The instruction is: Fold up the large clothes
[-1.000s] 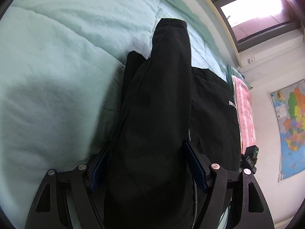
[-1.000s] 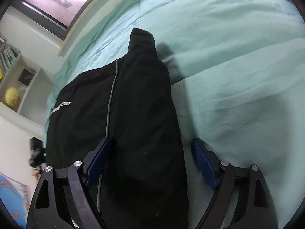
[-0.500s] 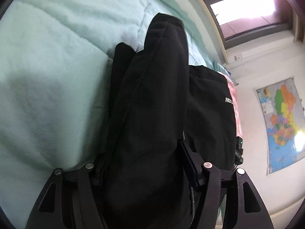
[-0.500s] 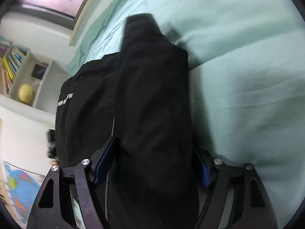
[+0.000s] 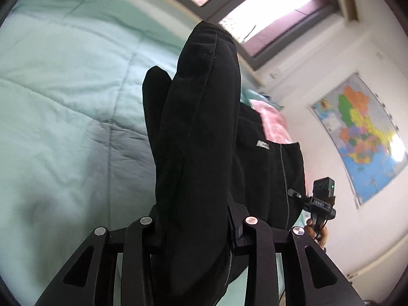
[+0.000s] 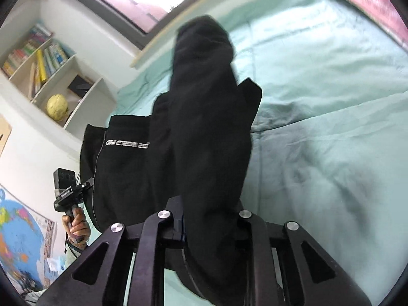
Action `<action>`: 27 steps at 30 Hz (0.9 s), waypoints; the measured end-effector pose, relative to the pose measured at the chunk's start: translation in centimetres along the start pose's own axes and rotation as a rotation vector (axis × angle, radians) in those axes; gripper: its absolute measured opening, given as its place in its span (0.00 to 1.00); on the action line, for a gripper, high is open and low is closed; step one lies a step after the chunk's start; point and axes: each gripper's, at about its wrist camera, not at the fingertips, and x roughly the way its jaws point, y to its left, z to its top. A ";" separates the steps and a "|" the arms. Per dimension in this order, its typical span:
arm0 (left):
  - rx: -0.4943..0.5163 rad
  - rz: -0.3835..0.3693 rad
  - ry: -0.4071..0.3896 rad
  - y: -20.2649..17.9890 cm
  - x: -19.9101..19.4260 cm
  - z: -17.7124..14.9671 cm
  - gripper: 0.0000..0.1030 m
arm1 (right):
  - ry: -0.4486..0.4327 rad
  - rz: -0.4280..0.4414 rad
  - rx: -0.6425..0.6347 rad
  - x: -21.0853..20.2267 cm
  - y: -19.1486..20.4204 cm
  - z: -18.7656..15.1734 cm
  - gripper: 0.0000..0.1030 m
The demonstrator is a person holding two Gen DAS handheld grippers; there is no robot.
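A: Left wrist view first. What has the left gripper [image 5: 196,219] got?

B: Both fingers pressed in on a thick bunch of the black garment [image 5: 201,137]. Clamped on cloth; the pads are buried in the fabric. The bunch stands up from the jaws toward the far window [image 5: 255,7].

A: Rest of the garment?

B: Drapes to the right, hanging. White lettering and a thin grey seam show on that panel. Behind and to the left, the mint green quilt [image 5: 63,102] on the bed. A pink pillow [image 5: 272,122] peeks out past the right panel.

A: Anything else right?

B: The right gripper [image 5: 322,199] seen from outside, a hand around its handle. A coloured map [image 5: 364,137] on the wall.

A: Right wrist view.

B: Same story. The right gripper's jaws are closed on another thick bunch of the garment [image 6: 204,140], slightly blurred at its far tip. Lettered panel hangs to the left. Quilt [image 6: 331,102] lies right and far; pillow [image 6: 367,2] at far right.

A: Left side?

B: The left gripper [image 6: 68,191] from outside, held in a hand. Beyond it a white bookshelf [image 6: 63,76] with books and a yellow ball [image 6: 57,107].
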 end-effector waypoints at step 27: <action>-0.295 0.115 0.115 14.2 1.5 -5.7 0.45 | 0.223 0.187 0.210 12.8 -12.7 -2.8 0.78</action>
